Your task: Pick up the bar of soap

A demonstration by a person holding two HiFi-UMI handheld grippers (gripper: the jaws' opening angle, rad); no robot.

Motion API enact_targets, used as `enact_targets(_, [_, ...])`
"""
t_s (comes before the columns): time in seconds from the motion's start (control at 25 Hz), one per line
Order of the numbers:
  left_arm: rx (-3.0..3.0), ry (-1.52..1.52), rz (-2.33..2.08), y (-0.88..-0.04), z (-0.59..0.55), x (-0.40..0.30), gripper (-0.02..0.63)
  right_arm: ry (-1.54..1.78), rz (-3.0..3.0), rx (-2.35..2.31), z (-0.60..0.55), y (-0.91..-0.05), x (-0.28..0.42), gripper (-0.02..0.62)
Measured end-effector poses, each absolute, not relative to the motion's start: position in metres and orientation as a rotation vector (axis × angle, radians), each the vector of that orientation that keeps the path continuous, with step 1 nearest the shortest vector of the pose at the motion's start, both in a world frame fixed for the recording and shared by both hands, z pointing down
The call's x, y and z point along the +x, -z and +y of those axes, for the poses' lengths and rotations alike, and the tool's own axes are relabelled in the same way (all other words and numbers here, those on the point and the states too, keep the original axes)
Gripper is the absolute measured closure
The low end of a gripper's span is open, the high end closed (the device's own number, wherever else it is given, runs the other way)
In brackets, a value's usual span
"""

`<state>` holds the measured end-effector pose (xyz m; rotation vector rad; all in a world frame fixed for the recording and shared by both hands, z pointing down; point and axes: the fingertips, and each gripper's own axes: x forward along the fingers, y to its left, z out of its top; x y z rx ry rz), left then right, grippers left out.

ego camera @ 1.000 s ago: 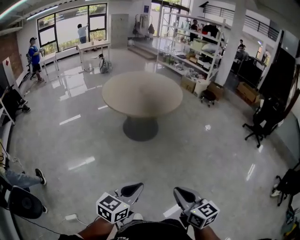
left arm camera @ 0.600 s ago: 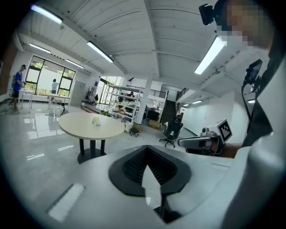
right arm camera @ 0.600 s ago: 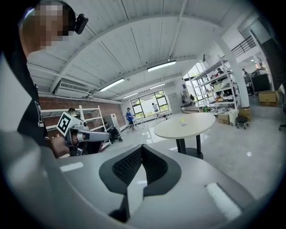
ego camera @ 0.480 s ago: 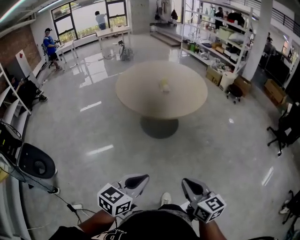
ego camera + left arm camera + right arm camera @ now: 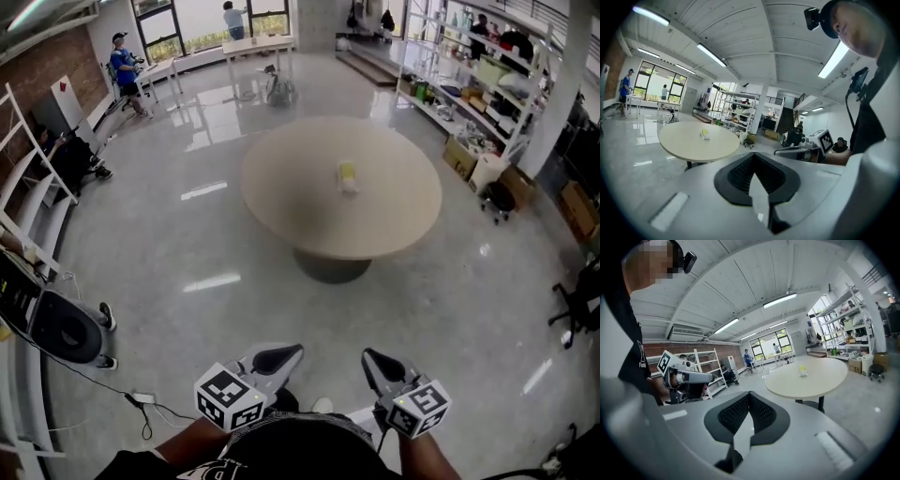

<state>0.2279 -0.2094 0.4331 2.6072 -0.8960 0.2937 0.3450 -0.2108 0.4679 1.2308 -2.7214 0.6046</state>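
Barely begun: yellow bar of soap (image 5: 348, 177) sits upper ctr on round beige table (image 5: 281, 202). Clenched & empty: left gripper (image 5: 281, 354), right gripper (image 5: 375, 364); approach + grab remain.

A round beige table (image 5: 291, 192) bears one small yellowish bar of soap (image 5: 348, 177) near its middle.

The soap (image 5: 348, 176) is pale yellow, the round table (image 5: 281, 202) beige, the floor (image 5: 169, 309) grey
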Motion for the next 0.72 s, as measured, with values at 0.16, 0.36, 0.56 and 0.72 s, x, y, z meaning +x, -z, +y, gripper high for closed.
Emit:
enact_targets(0.16, [2.549,-0.337,-0.951,-0.449,-0.248,0.203,0.6,-0.654,-2.712,1.211,-0.246,-0.469,0.333,0.588])
enact_targets(0.36, [2.566,-0.278,-0.918,-0.462,-0.342,0.19,0.6,-0.658,-2.66,1.276,-0.325,-0.488,0.315,0.586])
enact_targets(0.56, [2.683,-0.246,-0.807,-0.441,-0.441,0.164,0.6,-0.689,-2.645,1.401,-0.412,-0.466,0.274,0.586])
enact_targets(0.72, [2.699,-0.256,-0.748,-0.433,-0.508,0.133,0.6,-0.686,-2.63,1.478,-0.472,-0.461,0.249,0.575])
